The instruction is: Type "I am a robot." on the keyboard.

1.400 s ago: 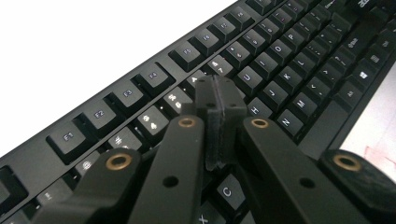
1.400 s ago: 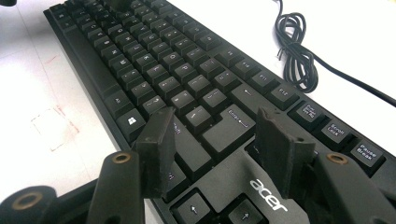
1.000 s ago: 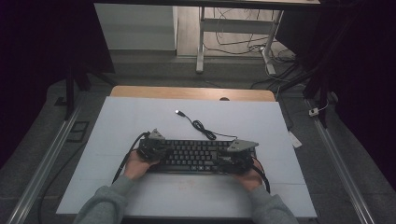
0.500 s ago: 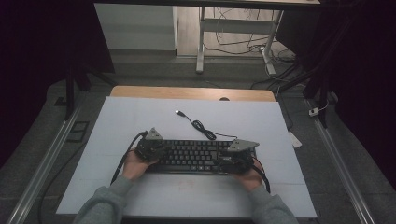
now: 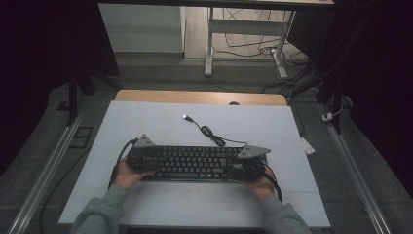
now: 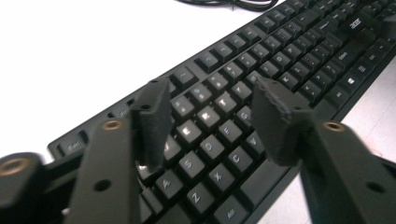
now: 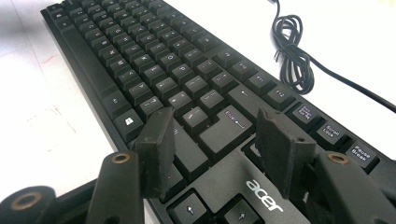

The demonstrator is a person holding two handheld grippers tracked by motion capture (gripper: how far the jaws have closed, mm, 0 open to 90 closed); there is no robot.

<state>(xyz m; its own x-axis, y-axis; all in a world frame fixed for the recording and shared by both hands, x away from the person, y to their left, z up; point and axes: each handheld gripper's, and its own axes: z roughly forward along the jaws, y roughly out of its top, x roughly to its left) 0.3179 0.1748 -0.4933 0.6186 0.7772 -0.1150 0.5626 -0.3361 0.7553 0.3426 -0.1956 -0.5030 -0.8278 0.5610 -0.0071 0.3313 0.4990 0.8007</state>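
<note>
Right now your left tool (image 6: 208, 119) hangs over the letter keys at the near end of the black keyboard (image 5: 195, 163), jaws apart with nothing between them. They have just been opening, and the pads clear the keycaps in the left gripper view. Your right tool (image 7: 215, 149) sits over the opposite end, jaws likewise apart, above the Enter key and the branded block beside the arrow keys. Neither tool clamps anything.

The keyboard lies flat on the white tabletop (image 5: 160, 117), running from one tool to the other. Flanking both ends like this looks like a way to steady or square a long, flat thing, since a single grip at one end would let it swing. Beyond your right tool the keyboard's cable (image 7: 292, 53) lies coiled, its plug (image 5: 186, 117) loose on the tabletop and out of your way.

From the high view your hands and the grey plates cover both ends of the keyboard, so whether any jaw tip touches a key is unclear. Most key legends are blurred.
</note>
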